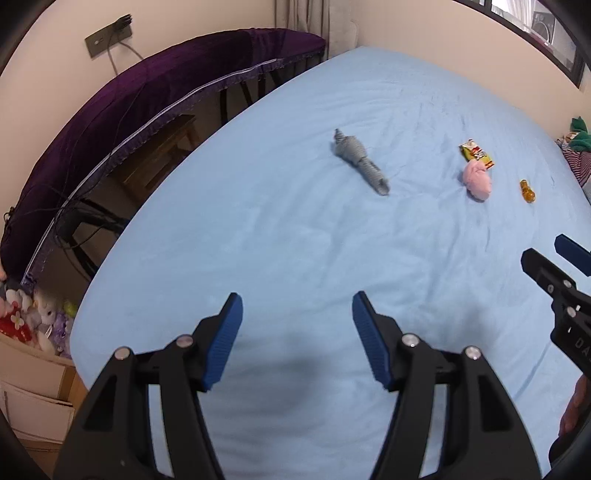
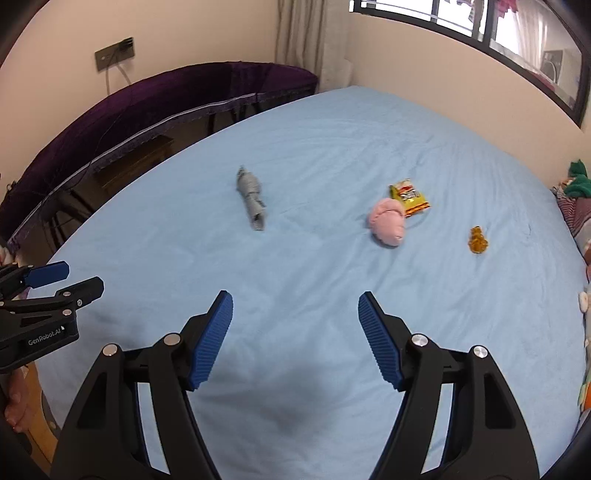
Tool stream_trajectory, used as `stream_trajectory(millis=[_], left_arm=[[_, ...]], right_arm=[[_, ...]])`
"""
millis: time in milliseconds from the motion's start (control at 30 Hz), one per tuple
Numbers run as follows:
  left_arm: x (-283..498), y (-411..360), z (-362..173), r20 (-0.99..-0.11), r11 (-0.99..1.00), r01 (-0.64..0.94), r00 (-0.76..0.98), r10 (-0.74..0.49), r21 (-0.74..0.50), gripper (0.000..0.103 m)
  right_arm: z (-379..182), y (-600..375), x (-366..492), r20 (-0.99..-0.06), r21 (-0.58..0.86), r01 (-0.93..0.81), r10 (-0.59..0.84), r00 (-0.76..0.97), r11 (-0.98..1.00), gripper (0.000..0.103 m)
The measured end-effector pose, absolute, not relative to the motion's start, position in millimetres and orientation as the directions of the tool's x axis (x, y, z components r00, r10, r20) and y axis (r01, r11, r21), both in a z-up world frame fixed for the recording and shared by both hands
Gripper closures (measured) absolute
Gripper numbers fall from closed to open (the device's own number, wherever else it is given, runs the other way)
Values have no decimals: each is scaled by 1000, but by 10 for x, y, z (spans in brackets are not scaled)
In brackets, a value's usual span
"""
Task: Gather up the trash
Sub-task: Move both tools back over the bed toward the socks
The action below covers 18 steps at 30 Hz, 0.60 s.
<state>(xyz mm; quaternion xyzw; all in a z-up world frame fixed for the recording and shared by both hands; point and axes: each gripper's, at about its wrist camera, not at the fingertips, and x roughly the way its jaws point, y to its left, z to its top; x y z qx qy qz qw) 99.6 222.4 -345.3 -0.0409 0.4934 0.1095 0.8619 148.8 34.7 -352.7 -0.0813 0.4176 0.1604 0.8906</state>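
Observation:
On the light blue bed (image 1: 295,258) (image 2: 314,155) lie a yellow snack wrapper (image 1: 476,154) (image 2: 409,197), a small amber wrapper (image 1: 527,191) (image 2: 478,240), a rolled grey sock (image 1: 360,162) (image 2: 252,197) and a pink balled cloth (image 1: 478,181) (image 2: 388,221). My left gripper (image 1: 297,301) is open over the near part of the bed with nothing between its blue pads. My right gripper (image 2: 295,299) is open too and holds nothing. Each gripper also shows at the edge of the other's view, the right one (image 1: 554,266) and the left one (image 2: 70,280).
A purple velvet-covered piece of furniture (image 1: 129,110) (image 2: 147,103) stands beyond the bed's left side. Plush toys (image 1: 33,317) sit on a white cabinet at the lower left. Striped and green clothes (image 1: 576,147) (image 2: 576,192) lie at the bed's right edge. A window (image 2: 480,33) runs along the far right wall.

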Motion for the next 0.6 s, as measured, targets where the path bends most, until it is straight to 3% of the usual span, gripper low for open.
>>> stream_trajectory(millis=[267, 600], left_arm=[[1848, 1635, -3470, -853, 985, -172, 510, 112, 26, 41], [2771, 1652, -3843, -864, 986, -167, 492, 108, 28, 41]], right_arm=[[-3551, -153, 2200, -756, 6, -272, 182, 628, 962, 35], [-3979, -143, 3050, -773, -11, -239, 143, 618, 971, 35]])
